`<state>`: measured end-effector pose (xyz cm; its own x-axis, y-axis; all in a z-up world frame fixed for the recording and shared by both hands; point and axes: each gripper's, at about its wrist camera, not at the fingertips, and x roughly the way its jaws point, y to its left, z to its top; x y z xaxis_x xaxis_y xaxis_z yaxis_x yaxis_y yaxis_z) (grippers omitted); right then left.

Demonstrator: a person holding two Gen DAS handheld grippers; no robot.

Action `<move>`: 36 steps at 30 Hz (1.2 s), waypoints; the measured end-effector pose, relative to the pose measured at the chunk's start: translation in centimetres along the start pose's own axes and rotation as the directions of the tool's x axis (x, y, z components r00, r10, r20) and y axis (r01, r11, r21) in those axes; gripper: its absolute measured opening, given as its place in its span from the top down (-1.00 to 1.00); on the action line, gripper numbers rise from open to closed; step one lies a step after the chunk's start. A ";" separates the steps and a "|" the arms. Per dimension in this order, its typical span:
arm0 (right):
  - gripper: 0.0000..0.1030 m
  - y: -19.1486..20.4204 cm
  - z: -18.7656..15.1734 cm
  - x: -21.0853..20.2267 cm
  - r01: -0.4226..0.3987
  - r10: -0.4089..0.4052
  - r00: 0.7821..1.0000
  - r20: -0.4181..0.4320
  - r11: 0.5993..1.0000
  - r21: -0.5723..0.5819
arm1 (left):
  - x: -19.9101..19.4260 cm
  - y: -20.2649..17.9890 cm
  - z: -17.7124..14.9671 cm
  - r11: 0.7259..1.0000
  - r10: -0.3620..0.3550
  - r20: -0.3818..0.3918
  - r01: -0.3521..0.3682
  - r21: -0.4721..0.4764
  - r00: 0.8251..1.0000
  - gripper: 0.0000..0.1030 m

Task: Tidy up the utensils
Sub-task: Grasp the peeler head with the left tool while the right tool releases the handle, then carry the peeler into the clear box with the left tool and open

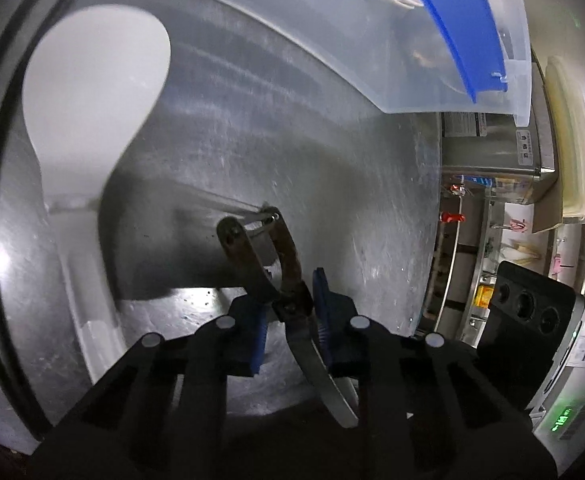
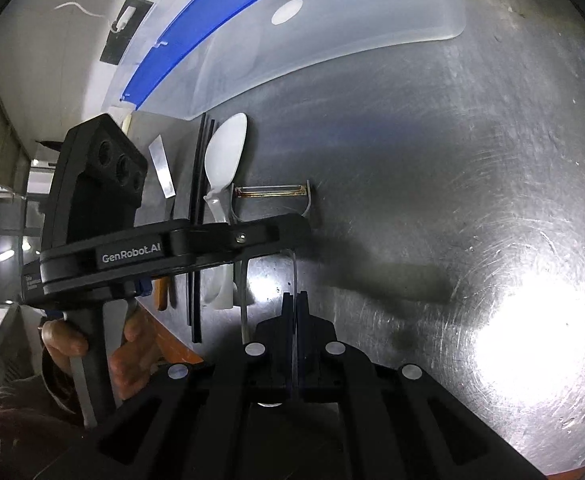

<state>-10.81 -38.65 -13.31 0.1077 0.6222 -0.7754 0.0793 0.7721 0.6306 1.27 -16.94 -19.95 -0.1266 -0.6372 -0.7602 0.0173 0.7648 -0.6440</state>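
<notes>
The rusty steel-bladed peeler (image 1: pixel 270 272), grasped in both grippers' jaws above the steel tabletop (image 1: pixel 332 184), next needs placing beside the white plastic spoon (image 2: pixel 224 160).

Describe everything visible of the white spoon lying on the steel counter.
The white spoon looks like matte plastic, with a broad oval bowl and a long handle. It lies flat on the steel counter, with its bowl toward the clear bin, close beside two black chopsticks. The left gripper crosses above its handle.
</notes>
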 end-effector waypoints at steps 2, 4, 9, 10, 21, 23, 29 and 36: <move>0.95 0.3 0.0 0.3 0.016 -0.016 1.000 0.003 1.000 -0.012 | 0.3 -0.2 -0.1 1.000 0.000 0.002 0.000 0.003 1.000 0.64; 0.94 0.8 0.1 1.0 0.024 -0.024 1.000 0.008 1.000 -0.016 | 0.4 -0.4 -0.2 1.000 -0.004 0.009 0.004 0.008 1.000 0.66; 0.94 0.9 0.0 1.0 0.032 -0.032 0.999 0.019 0.999 -0.023 | 0.3 -0.6 -0.2 1.000 -0.019 0.016 0.019 0.020 1.000 0.67; 0.94 0.9 0.0 0.8 0.032 -0.032 0.999 0.023 0.999 -0.025 | 0.1 -0.5 -0.3 0.999 -0.022 0.017 0.022 0.023 1.000 0.67; 0.94 3.3 -1.9 -4.3 0.064 -0.048 0.990 0.136 0.991 -0.118 | -3.2 -6.4 -2.1 0.961 -0.095 0.093 0.067 0.268 0.991 0.67; 0.95 4.4 -2.3 -6.3 0.081 -0.052 0.982 0.184 0.985 -0.153 | -4.7 -8.1 -2.4 0.942 -0.135 0.110 0.094 0.321 0.985 0.67; 0.95 7.8 -1.1 -11.0 0.132 -0.047 0.945 0.323 0.960 -0.246 | -9.5 -12.7 -0.7 0.884 -0.207 0.179 0.105 0.455 0.962 0.67; 0.94 9.9 7.7 -14.4 0.232 -0.094 0.888 0.451 0.937 -0.262 | -13.4 -19.3 8.1 0.833 -0.147 0.264 -0.025 0.552 0.953 0.67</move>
<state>-3.93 -40.94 4.38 0.5347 0.4218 -0.7322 -0.1603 0.9014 0.4022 10.62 -23.91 1.94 0.1391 -0.7448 -0.6526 0.5651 0.6009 -0.5653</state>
